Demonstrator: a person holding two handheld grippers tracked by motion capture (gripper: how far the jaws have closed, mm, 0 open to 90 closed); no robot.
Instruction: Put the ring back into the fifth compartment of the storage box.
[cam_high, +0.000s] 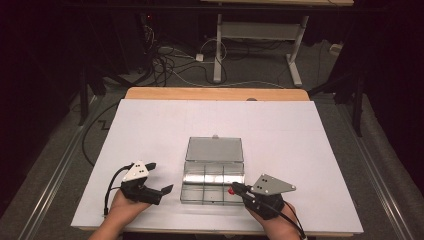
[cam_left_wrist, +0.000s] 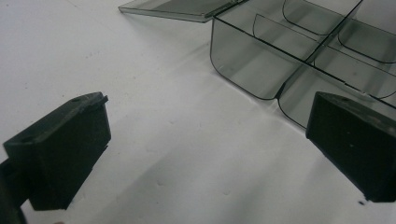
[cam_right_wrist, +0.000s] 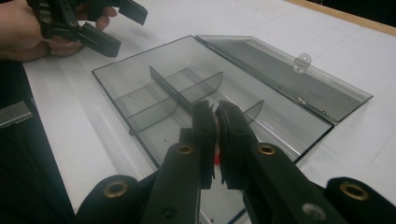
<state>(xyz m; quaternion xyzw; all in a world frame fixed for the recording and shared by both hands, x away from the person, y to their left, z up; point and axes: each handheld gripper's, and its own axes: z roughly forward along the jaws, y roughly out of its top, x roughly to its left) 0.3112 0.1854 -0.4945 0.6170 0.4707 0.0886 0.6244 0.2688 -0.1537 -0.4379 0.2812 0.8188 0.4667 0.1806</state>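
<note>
The right gripper is nearest, its two black jaws rising close together in its own view and clamped on a small red thing, of which just a sliver shows in the narrow gap between them. What the red thing is I cannot tell. In the high view this gripper sits at the near right corner of a clear plastic box, with the red thing at its tips, right at the box's right-hand wall. The person's right hand holds it from the table's near edge.

The box lies in the middle of the white table, its lid swung fully open and lying flat on the far side. Thin dividers split the box into compartments; in the right gripper view the jaws hang over the near end of the box, above or just inside a near compartment, which of the two I cannot tell.

The left gripper rests to the left of the box, near it but apart, held in the left hand. Its jaws stand wide apart and grip nothing. In the left gripper view the bare table shows between them, and the box's rounded corner lies just ahead, toward the right jaw.
</note>
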